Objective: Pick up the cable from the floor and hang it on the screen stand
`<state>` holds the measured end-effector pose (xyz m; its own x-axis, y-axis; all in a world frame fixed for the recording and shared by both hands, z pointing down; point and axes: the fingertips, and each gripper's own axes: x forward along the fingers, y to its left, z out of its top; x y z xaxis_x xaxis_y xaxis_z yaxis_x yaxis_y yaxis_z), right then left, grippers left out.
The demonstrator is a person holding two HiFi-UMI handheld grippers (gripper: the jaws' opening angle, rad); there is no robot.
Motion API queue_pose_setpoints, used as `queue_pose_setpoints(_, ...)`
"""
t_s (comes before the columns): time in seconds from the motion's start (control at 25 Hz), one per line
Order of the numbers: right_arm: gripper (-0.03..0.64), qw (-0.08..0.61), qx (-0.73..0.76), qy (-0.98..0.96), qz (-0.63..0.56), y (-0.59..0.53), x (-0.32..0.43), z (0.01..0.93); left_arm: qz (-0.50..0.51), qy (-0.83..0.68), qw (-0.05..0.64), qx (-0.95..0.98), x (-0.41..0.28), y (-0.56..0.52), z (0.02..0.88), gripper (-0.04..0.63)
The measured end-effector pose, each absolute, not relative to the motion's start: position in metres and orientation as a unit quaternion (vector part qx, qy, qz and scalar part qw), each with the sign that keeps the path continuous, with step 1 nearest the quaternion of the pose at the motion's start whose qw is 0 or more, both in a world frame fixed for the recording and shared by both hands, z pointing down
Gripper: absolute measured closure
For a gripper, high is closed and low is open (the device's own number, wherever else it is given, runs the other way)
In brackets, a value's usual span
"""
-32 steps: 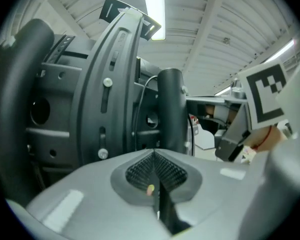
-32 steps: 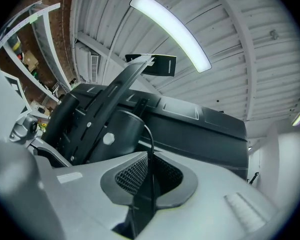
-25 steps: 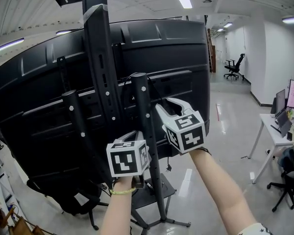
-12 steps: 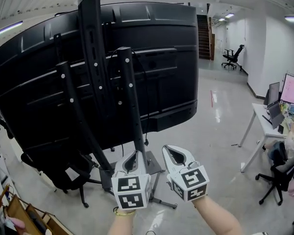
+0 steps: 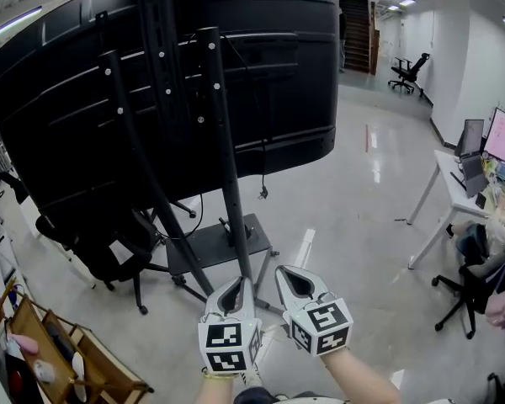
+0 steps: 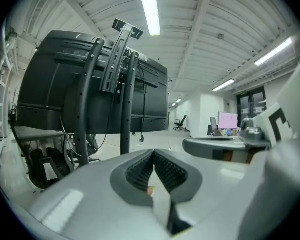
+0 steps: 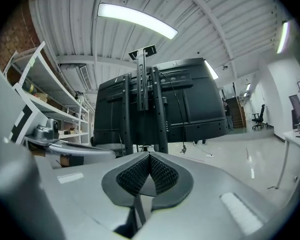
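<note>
A black cable (image 5: 264,133) hangs from the back of the screen stand (image 5: 221,141), draped over the right upright post. Its plug end (image 5: 263,194) dangles free above the floor. The same cable (image 6: 143,104) shows in the left gripper view beside the posts, and the cable (image 7: 179,115) also shows in the right gripper view. My left gripper (image 5: 238,285) and right gripper (image 5: 292,273) sit side by side low in the head view, well back from the stand. Both are shut with nothing between their pads, as the left gripper (image 6: 153,152) and right gripper (image 7: 149,155) show close up.
The stand's base plate (image 5: 212,244) lies on the glossy floor just ahead of the grippers. A black office chair (image 5: 109,255) sits under the screen at left, a wooden rack (image 5: 76,364) at bottom left. A white desk (image 5: 454,183) with monitors and a chair (image 5: 471,301) are at right.
Both grippers have dropped away from the stand's posts to low and in front of it. The right gripper, open beside the post a second ago, is shut. The cable stays hanging.
</note>
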<state>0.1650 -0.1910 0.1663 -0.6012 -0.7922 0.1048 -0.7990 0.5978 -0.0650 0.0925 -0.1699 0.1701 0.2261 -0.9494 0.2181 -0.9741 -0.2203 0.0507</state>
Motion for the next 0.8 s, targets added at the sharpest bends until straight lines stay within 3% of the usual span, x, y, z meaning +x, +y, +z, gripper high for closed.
queue_pose_setpoints(0.8, 0.618, 0.035, 0.432, -0.9, 0.042, -0.141, 0.16, 0.163, 0.062, -0.624, 0.089, 0.774, 0.089, -0.131, 0.169, 0.588)
